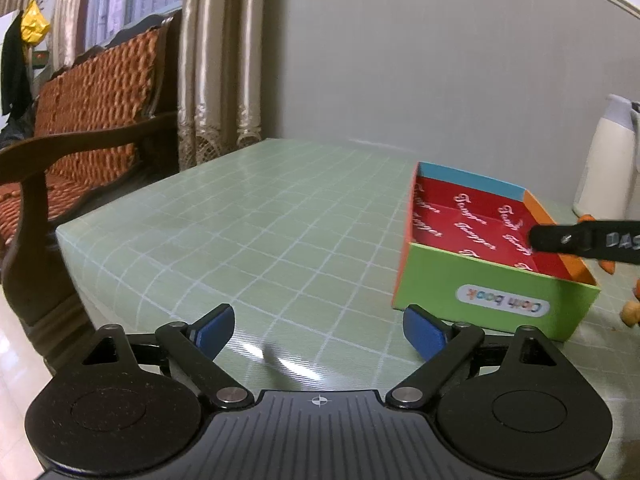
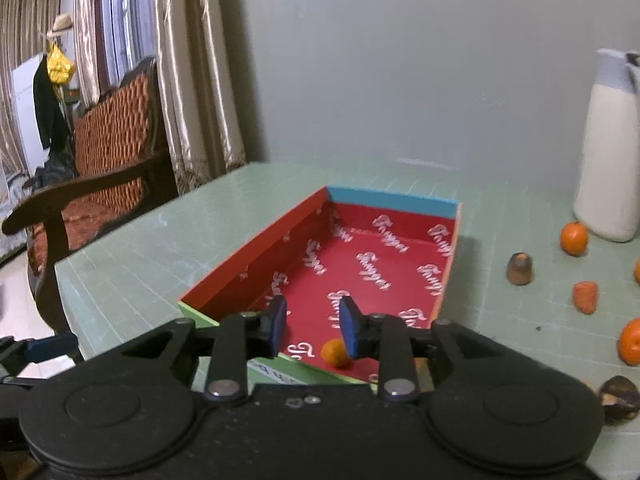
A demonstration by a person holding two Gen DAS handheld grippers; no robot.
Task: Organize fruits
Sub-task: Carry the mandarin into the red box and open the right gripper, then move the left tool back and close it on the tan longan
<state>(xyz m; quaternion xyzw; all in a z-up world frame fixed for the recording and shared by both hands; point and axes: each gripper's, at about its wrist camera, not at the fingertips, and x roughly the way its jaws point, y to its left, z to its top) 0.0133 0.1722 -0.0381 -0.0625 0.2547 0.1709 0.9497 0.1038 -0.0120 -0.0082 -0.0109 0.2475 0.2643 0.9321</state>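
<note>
1. A small orange fruit (image 2: 335, 353) lies on the red floor of the open box (image 2: 256, 258), close to its near green wall and just below the right gripper's blue pads.
2. The box sits on the green checked worktop (image 2: 132, 264); its walls are green, orange and blue, and its red lining carries white script.
3. The right gripper (image 2: 313, 326) hangs over the near end of the box, tilted downward, its pads a narrow gap apart with nothing between them; they touch no fruit.
4. In the left wrist view, a black finger of the right gripper (image 1: 560, 238) reaches in over the box's orange side wall.
5. The left gripper (image 1: 320, 330) is held low over bare worktop to the left of the box (image 1: 492, 302), tilted down, its jaws spread wide and empty; its right pad is near the box's green front wall.
6. To the right of the box, more fruit lies loose on the worktop: a small orange (image 2: 574, 238) near a white bottle (image 2: 610, 160), another orange (image 2: 631, 342) nearer, a reddish piece (image 2: 586, 297) between them, and two brown chestnut-like pieces (image 2: 520, 268) (image 2: 618, 398).
7. A wooden armchair (image 2: 112, 152) stands beyond the worktop's left edge, before curtains (image 2: 192, 80).
</note>
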